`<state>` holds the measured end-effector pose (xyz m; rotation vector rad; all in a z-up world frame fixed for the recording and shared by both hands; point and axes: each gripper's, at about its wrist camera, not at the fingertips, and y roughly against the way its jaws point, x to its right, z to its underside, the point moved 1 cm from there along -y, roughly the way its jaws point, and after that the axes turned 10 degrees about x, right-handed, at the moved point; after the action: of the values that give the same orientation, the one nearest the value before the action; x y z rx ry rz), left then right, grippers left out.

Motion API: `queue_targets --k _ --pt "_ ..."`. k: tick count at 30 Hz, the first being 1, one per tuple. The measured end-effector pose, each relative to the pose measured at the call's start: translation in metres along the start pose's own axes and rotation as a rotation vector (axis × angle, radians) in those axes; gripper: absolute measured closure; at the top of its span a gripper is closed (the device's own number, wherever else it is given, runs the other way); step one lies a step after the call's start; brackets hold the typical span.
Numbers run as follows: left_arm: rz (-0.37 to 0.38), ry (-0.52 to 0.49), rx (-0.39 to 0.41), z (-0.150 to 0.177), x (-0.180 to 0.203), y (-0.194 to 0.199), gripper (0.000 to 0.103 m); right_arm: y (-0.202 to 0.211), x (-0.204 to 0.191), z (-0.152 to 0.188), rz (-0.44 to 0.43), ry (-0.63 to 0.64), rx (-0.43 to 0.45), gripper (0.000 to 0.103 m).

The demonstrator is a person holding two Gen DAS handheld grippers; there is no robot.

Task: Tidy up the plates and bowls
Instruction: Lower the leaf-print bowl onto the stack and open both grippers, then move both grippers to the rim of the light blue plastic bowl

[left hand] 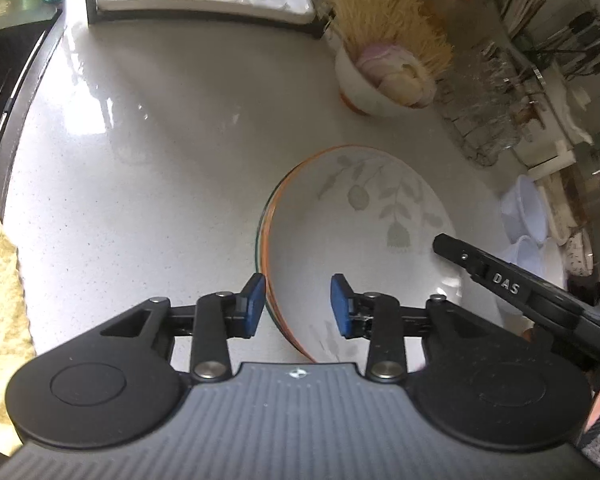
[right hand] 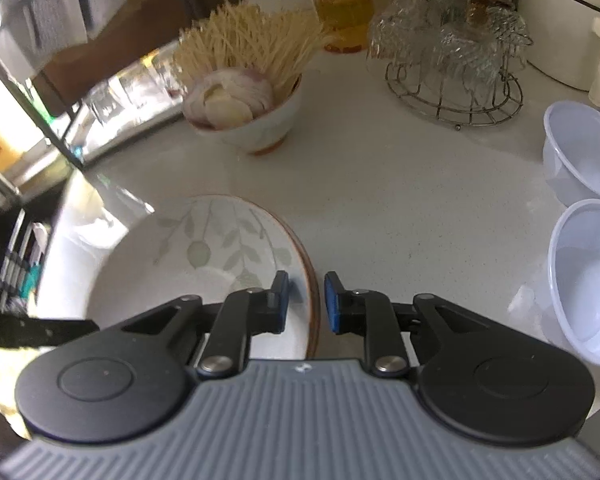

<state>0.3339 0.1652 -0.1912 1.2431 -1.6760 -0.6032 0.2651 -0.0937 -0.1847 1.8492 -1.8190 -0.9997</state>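
Right gripper (left hand: 452, 246) marked "DAS"; both grippers' fingers apart, straddling plate (left hand: 352, 216) rim, unclamped.

A pale speckled counter (left hand: 160, 152); a yellow cloth (left hand: 0, 280) at its left edge; a dark-framed rack (left hand: 200, 12) at the back; a wire basket (right hand: 456, 92) of clear glasses; a jar (right hand: 344, 16) of amber liquid just beside it.

Plates (left hand: 352, 220) sat stacked on the counter (left hand: 160, 160); behind them stood a bowl (left hand: 364, 88) holding onion (right hand: 230, 98), with two plastic bowls (right hand: 584, 152) off to the right.
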Motion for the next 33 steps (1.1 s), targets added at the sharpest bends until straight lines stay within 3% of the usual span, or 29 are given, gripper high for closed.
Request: queue_targets --k 9,19,26,33 --pt "-0.019 -0.042 0.123 0.007 0.026 0.035 0.062 0.040 0.004 -0.005 -0.039 0.020 0.107 0.080" --pt "0.020 -0.117 0.281 0.026 0.096 0.087 0.061 0.132 0.015 -0.013 -0.125 0.089 0.248 0.081" --pt "0.026 -0.140 0.326 0.065 0.132 0.115 0.061 0.180 0.029 0.002 -0.139 0.121 0.318 0.081" --pt "0.019 -0.120 0.320 0.110 0.151 0.123 0.061 0.215 0.051 0.030 -0.116 0.138 0.355 0.079"
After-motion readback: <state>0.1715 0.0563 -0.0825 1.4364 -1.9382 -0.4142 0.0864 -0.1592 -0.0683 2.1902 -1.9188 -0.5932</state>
